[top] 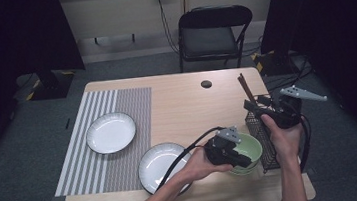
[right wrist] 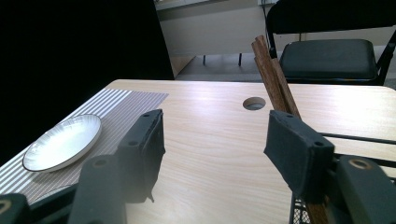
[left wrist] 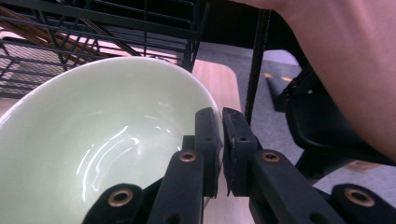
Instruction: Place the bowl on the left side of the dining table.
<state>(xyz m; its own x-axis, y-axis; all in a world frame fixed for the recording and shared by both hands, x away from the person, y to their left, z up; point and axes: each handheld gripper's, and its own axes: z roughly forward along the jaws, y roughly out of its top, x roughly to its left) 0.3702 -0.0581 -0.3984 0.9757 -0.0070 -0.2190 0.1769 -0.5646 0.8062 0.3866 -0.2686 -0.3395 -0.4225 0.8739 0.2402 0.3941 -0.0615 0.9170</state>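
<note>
Presently, findings ran as follows, near to far.

Left gripper (top: 243,160): jaws pinched tight on the rim of the green bowl (left wrist: 93,140) — one jaw inside, one outside.

Bowl position: near right of the table (top: 181,100), against the wire rack (top: 266,144), beside the near plate (top: 161,166).

Bowl attitude: mouth up, slightly tilted; round, no long axis.

Right gripper (right wrist: 212,154): jaws wide, holding nothing — over the rack by the chopsticks (right wrist: 273,77).

Progress: bowl gripped; judged not yet carried to the striped mat (top: 105,138), where the far plate (top: 111,132) lay.
</note>
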